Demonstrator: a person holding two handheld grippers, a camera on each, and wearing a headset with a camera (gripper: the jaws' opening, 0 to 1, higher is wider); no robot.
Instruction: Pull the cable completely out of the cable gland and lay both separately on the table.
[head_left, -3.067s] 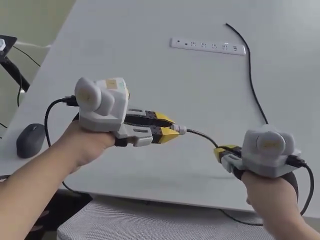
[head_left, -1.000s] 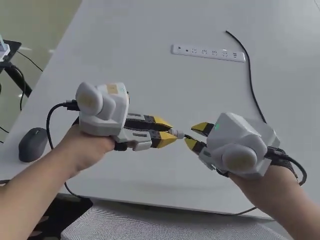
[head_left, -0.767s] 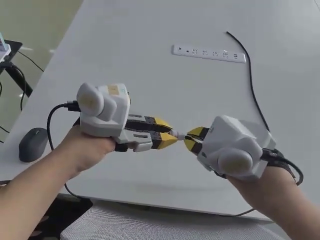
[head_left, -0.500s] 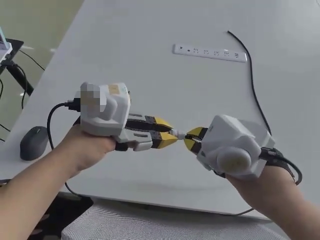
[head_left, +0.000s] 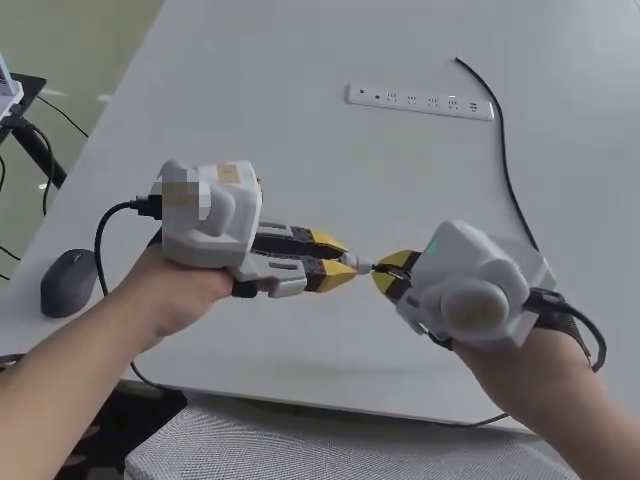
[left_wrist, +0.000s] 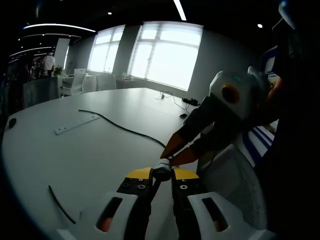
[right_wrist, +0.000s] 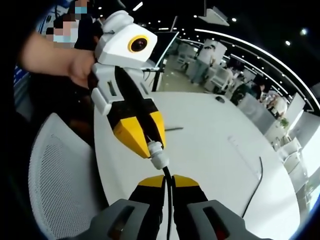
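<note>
The left gripper (head_left: 338, 268) clamps the cable gland (head_left: 354, 264); the right gripper (head_left: 393, 273), just right of it, pinches the cable (right_wrist: 167, 181) between closed fingers, its axis running left-right.

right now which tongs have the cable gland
The left tongs: the white cable gland sits at their yellow tips, while the right tongs clamp only the black cable.

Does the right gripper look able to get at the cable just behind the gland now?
Probably yes: the right gripper already seems shut on the cable, just behind the cable gland that the left gripper holds, and nothing stands between them.
</note>
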